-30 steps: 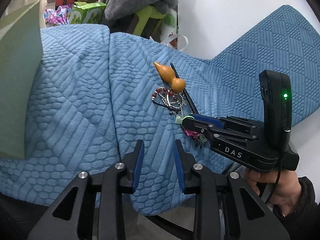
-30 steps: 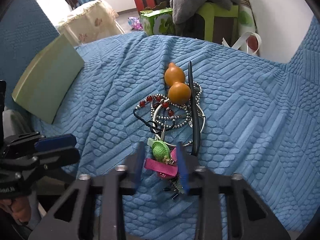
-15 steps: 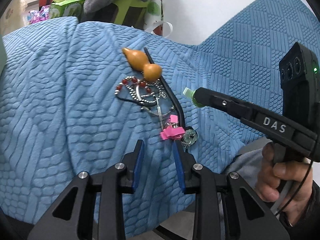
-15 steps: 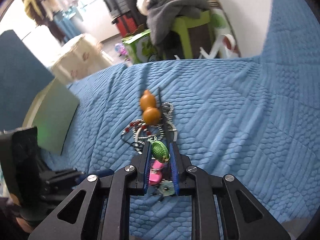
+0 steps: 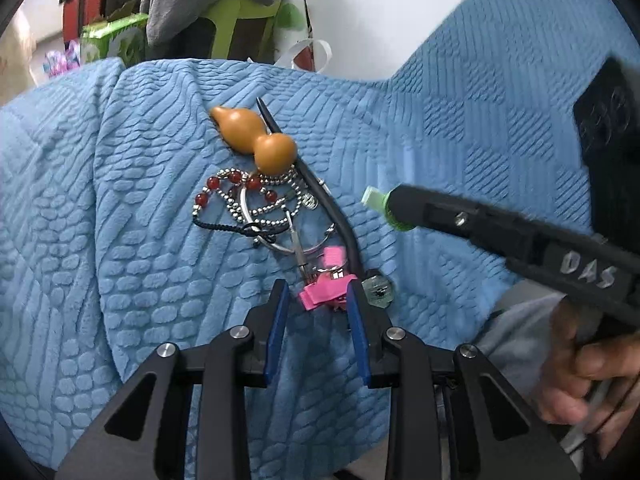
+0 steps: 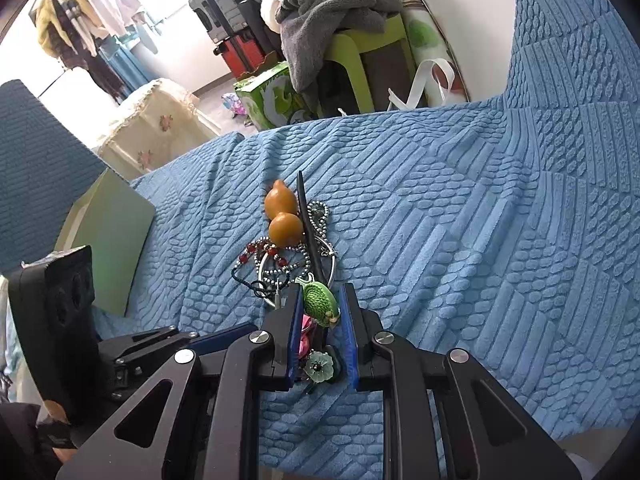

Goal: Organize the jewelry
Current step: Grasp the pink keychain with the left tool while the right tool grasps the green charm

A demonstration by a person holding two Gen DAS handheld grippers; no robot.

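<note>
A jewelry pile lies on the blue textured cover (image 5: 120, 240): an orange gourd (image 5: 256, 140), red and silver bead strings (image 5: 248, 196), a black hair stick (image 5: 332, 208), a pink clip (image 5: 326, 292) and a pale green flower piece (image 5: 378, 290). My left gripper (image 5: 318, 300) stands open low over the cover, its tips on either side of the pink clip. My right gripper (image 6: 320, 296) is shut on a green fish charm (image 6: 320, 300) and holds it above the pile. From the left wrist view, the charm's end (image 5: 374, 200) sticks out of the right gripper (image 5: 396, 206).
A pale green box (image 6: 108, 240) leans at the cover's left side. Beyond the far edge stand a green stool with grey cloth (image 6: 352, 52) and a green carton (image 6: 276, 92). A hand (image 5: 588, 376) holds the right gripper's handle at the near right.
The right gripper closed on the green fish charm and lifted it off the pile. The left gripper came in over the cover until its tips flank the pink clip.
</note>
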